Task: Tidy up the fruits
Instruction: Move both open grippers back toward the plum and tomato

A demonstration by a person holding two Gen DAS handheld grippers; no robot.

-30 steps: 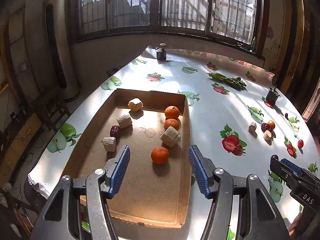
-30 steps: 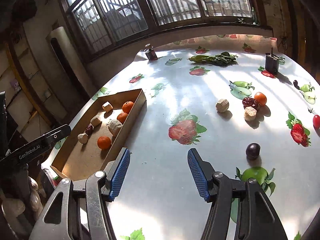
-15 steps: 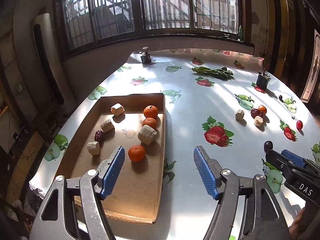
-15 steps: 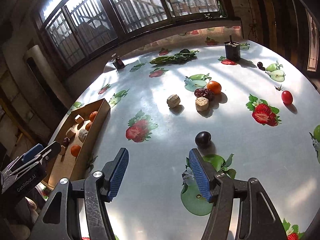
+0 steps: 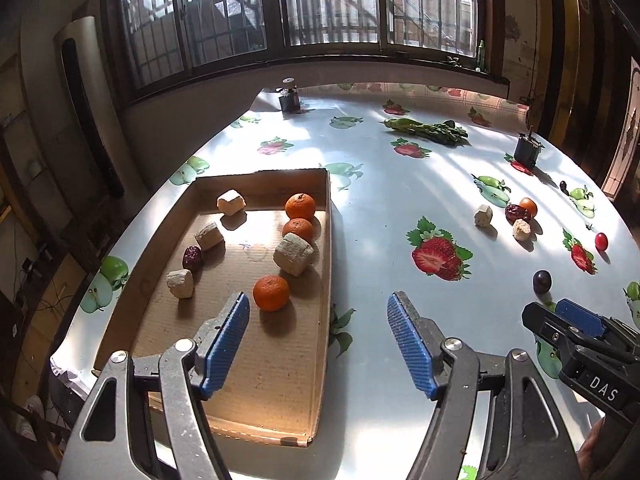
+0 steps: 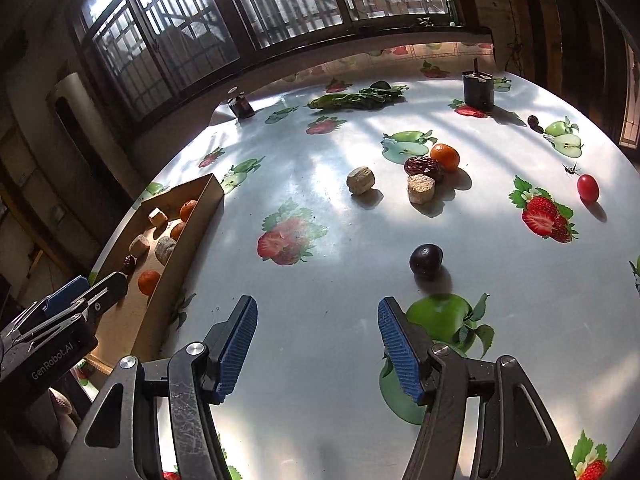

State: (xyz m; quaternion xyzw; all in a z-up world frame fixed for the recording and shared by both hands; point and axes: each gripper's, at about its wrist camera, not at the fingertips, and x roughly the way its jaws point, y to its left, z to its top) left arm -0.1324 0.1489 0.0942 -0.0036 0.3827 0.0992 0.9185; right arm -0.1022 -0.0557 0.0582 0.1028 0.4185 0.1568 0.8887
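In the cardboard tray (image 5: 326, 216) three tangerines (image 5: 271, 293) lie sorted, a dark plum (image 6: 425, 261) and others wait outside, and both the left gripper (image 5: 318, 342) and right gripper (image 6: 316, 340) gape empty.

The left gripper (image 5: 318, 334) tilts down toward the table (image 5: 380, 208) near its left edge, and its jaws have just been opening; they now stand apart with nothing between the blue pads (image 5: 226, 342). The right gripper (image 6: 316, 338) slants down the same way over the near middle of the table, jaws parted and empty, its blue pads (image 6: 236, 344) touching nothing. Each one shows at the edge of the other's view, side by side and apart, and a bit of a hand (image 5: 588, 446) shows under the right one.
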